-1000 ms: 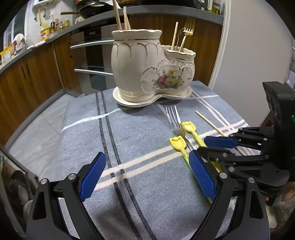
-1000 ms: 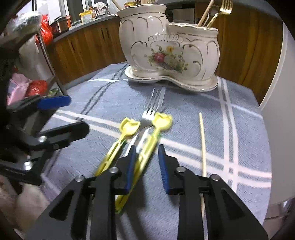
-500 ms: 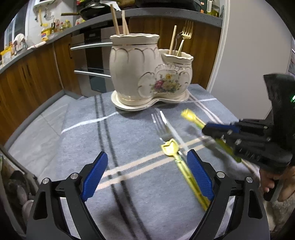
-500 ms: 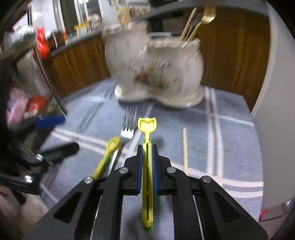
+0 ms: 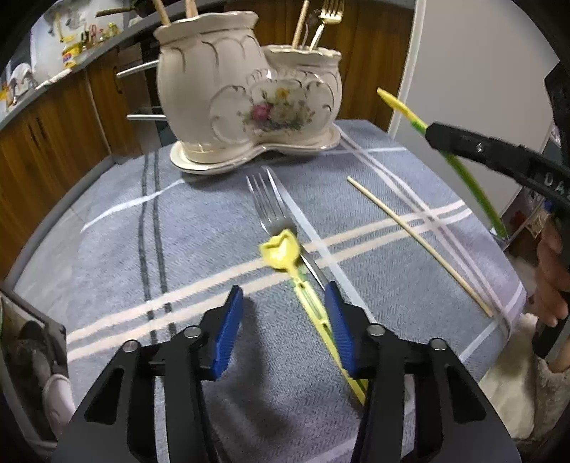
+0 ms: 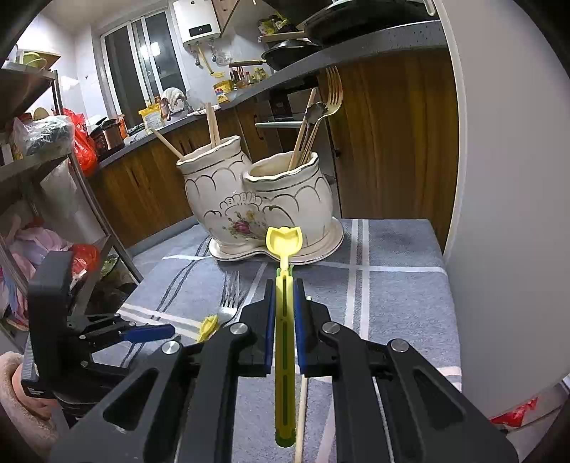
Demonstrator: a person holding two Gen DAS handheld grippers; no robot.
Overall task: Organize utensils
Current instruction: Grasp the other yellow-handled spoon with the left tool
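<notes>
Yellow spoon point(image 6: 284, 313) is riding clamped in our right gripper point(image 6: 284, 317) above the cloth, near the ceramic holder point(image 6: 256, 199), while our left gripper point(image 5: 281, 320), open, is straddling its twin point(image 5: 285, 256), with fork point(image 5: 270, 210) and chopstick point(image 5: 420, 245) waiting.

both wrist views face shared ceramic holder point(image 5: 249, 92) point(image 6: 256, 203), left lower.

Setting: home kitchen. Wood-fronted cabinets point(image 6: 149, 185) under a grey counter point(image 6: 356, 46) crowded with bottles and pans; wall water heater point(image 6: 200, 22) beside window point(image 6: 142, 60); oven handles point(image 5: 137, 69); ceramic utensil holder point(image 6: 256, 199) on cloth-covered worktop point(image 6: 392, 249).
</notes>
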